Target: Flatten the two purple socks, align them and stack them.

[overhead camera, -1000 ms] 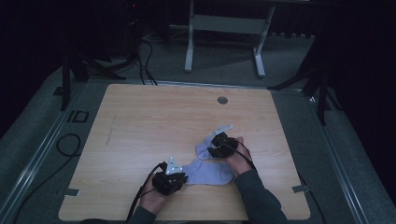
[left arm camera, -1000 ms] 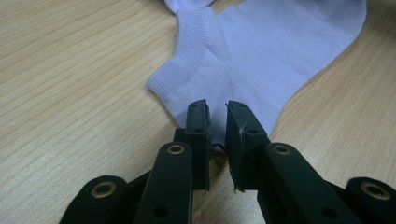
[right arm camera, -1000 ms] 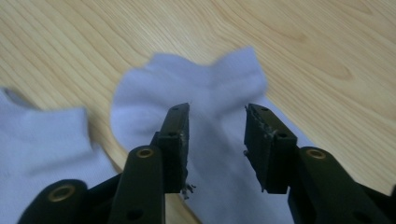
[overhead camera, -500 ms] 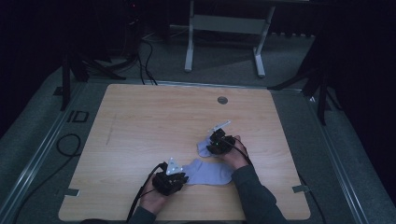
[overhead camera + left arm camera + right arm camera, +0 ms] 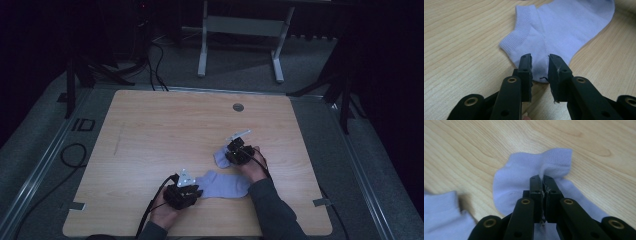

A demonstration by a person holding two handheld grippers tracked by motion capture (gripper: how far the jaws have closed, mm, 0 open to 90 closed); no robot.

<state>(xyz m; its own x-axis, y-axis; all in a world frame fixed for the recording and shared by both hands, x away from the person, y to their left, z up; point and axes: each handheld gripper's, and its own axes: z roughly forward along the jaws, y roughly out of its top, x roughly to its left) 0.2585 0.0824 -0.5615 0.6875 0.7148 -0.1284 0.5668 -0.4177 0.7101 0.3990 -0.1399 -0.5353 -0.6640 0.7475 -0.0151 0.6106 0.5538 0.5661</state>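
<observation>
We work with two pale blue socks on the worktop [image 5: 150,130]. The near sock [image 5: 222,184] lies flat, and we use it as our landmark. The far sock [image 5: 221,156] sits just beyond it, a little to its right, and the two are close but not touching as far as we can tell.

Our right hand-held gripper [image 5: 542,178] has just been closing, and now its jaws pinch a fold of the far sock near its cuff. Our left hand-held gripper [image 5: 540,65] has just been opening a little. Its jaws stand narrow at the heel end of the near sock, with the cloth between them but not squeezed.

What could go wrong? The right pinch holds only a thin fold, so the far sock may slip out if we pull fast. The left jaws are loose, so if we lift now, the near sock may stay behind. If we drag the far sock over the near one, it could bunch up.
</observation>
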